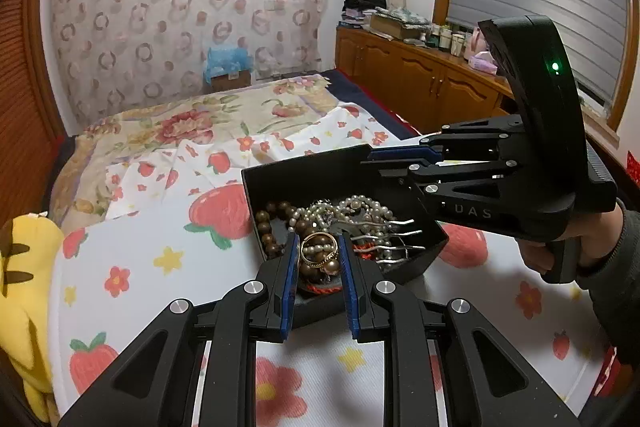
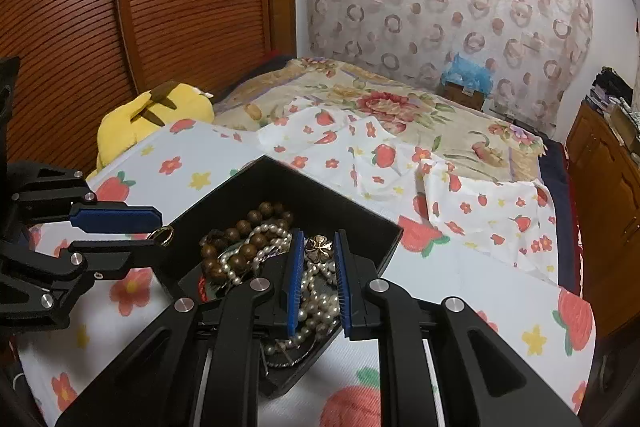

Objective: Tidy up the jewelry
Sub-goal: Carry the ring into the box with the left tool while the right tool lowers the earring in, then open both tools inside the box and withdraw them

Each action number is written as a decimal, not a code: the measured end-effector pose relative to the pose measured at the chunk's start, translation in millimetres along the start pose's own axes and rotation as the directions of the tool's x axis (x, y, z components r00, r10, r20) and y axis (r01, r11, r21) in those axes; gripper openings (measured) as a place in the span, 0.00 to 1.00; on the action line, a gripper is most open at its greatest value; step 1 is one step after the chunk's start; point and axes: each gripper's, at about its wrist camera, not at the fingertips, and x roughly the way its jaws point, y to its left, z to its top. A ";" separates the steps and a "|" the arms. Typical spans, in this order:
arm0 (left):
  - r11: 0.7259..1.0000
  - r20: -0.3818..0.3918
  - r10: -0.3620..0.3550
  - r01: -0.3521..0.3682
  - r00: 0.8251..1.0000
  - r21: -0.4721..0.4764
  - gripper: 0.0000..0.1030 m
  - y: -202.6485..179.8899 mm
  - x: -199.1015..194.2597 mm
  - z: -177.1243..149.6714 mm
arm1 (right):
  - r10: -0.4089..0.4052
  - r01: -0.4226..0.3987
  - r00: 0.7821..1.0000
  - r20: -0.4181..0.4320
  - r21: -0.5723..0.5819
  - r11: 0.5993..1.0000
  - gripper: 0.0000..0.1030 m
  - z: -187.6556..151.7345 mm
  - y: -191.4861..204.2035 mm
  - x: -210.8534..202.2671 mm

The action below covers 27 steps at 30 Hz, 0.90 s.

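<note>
Left wrist view: black box (image 1: pixel 280 183) sits on a strawberry-print sheet (image 1: pixel 132 267) on the bed, packed w/ a brown wooden bead strand (image 1: pixel 270 227), pearl strands (image 1: pixel 360 205), silver wavy hairpins (image 1: pixel 396 247) and a bit of red cord (image 1: pixel 320 289). Left gripper (image 1: pixel 319 247) hangs over the box's near corner, its 2 blue pads spread, a gold ring (image 1: pixel 318 247) framed between them; can't tell if either pad touches it. Right gripper (image 1: pixel 394 161) reaches over the box's far right side, pads close w/ a thin gap. Yellow plush (image 1: pixel 20 267) at left edge. Right wrist view: right gripper (image 2: pixel 317 247) spread apart above the box (image 2: pixel 248 183), a gold flower charm (image 2: pixel 319 247) between its tips, pearls (image 2: pixel 312 303) below. Left gripper (image 2: pixel 160 227) at the box's left rim, the ring (image 2: pixel 163 234) at its tips; contact unclear.
</note>
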 end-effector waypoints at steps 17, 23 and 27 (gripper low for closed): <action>1.000 -0.011 0.027 -0.027 1.000 -0.001 0.18 13.8 22.3 28.5 | -0.018 0.017 1.000 0.025 0.049 0.999 0.24 -14.2 -14.0 -13.6; 1.000 -0.033 0.029 -0.029 0.999 -0.004 0.18 13.0 42.4 37.7 | -0.040 0.038 0.999 0.028 0.077 0.996 0.24 -27.2 -22.8 -26.3; 1.000 -0.034 0.027 -0.027 0.999 -0.005 0.18 11.5 46.2 39.4 | -0.049 0.046 0.998 0.030 0.091 0.995 0.24 -32.9 -26.8 -32.6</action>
